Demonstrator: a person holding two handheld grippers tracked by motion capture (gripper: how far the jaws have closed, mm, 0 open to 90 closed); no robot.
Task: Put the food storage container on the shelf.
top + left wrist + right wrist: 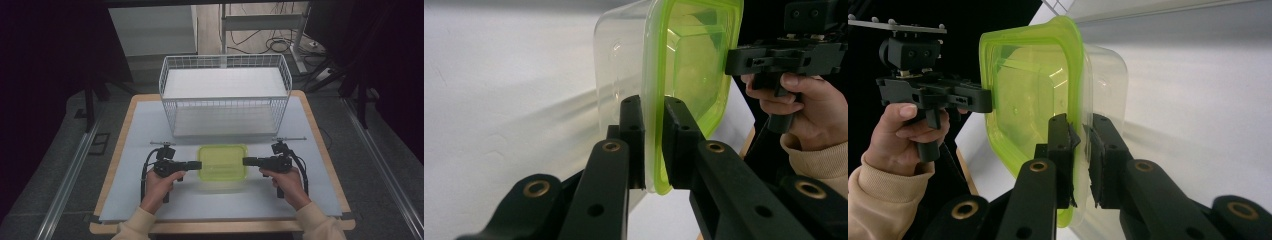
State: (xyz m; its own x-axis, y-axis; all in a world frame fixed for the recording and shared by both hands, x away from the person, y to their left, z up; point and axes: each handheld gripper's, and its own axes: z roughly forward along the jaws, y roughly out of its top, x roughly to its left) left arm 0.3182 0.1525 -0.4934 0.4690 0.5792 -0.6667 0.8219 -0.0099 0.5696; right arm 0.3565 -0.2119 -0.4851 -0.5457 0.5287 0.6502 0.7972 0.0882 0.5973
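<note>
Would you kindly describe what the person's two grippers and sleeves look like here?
Both the left gripper and the right gripper are black pistol-grip tools with two flat jaws on linked bars with brass-coloured pivot pins. A black cable loops from each. Both sleeves are cream-coloured with ribbed cuffs.

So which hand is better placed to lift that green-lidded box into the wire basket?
Neither clearly: left gripper and right gripper each pinch the lidded container at opposite rims, level with each other. Both probably lift together toward the basket.
</note>
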